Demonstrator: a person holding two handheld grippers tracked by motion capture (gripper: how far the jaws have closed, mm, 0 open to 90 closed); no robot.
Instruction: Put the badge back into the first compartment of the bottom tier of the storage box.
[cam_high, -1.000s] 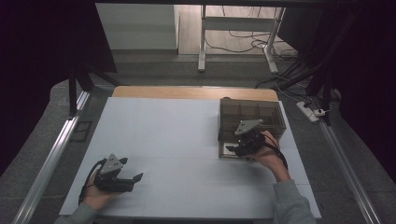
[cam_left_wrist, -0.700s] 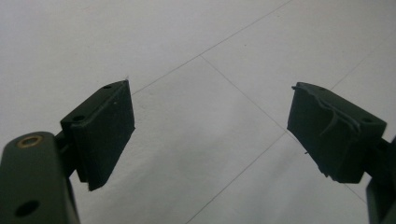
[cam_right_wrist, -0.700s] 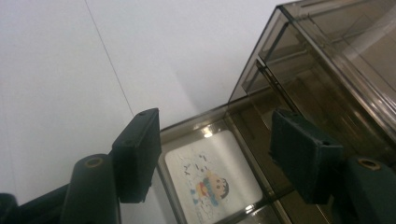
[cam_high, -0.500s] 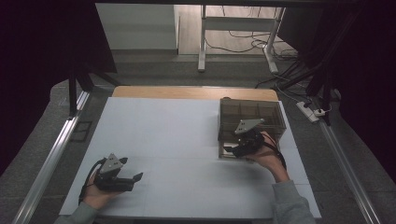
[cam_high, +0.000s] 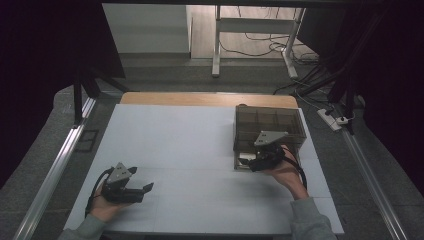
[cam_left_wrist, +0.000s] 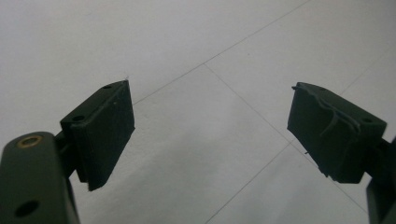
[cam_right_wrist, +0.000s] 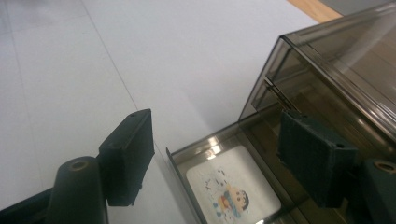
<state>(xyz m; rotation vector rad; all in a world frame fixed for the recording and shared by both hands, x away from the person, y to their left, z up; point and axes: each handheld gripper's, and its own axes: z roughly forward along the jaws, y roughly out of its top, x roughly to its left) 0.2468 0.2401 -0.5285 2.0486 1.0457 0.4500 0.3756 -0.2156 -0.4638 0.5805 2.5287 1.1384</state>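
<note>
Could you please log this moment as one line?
right hand-held gripper: jaws just opening, empty, at pulled-out drawer | card in drawer | left hand-held gripper: open on table

The smoky-brown clear box (cam_right_wrist: 327, 88) holds a white card (cam_right_wrist: 231, 186), seemingly cartoon-printed, on a white table (cam_high: 190, 135).

Right gripper (cam_high: 248, 162) jaws just opening, apart, at box (cam_high: 270, 125) front; left gripper (cam_high: 145, 189) open, well apart from it.
</note>
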